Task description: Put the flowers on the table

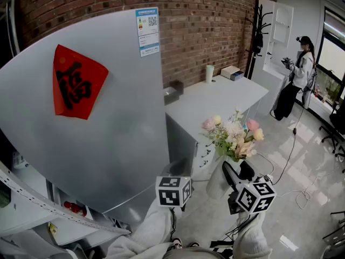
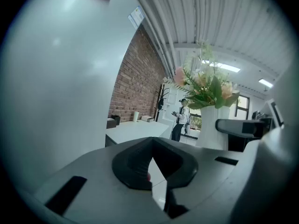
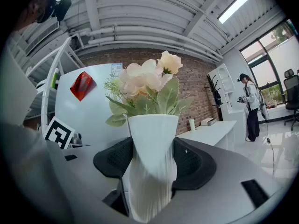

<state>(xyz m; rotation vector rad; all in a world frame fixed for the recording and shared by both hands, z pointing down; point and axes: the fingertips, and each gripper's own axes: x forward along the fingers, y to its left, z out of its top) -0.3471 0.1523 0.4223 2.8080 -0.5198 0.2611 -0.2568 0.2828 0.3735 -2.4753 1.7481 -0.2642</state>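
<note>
Carry step, basically: the vase (image 3: pixel 152 143) of flowers (image 3: pixel 147 80) was grasped by the right hand-held gripper (image 3: pixel 150 171), in the air off the counter's (image 1: pixel 215 99) near corner. The left hand-held gripper (image 2: pixel 152 167) was clenched on nothing. Next, probably, it'd need to be brought over the counter and lowered upright.

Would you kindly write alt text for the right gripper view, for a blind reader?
The right gripper clamps a white ribbed vase of pale pink flowers; behind are a grey fridge door, a white table and a brick wall.
</note>
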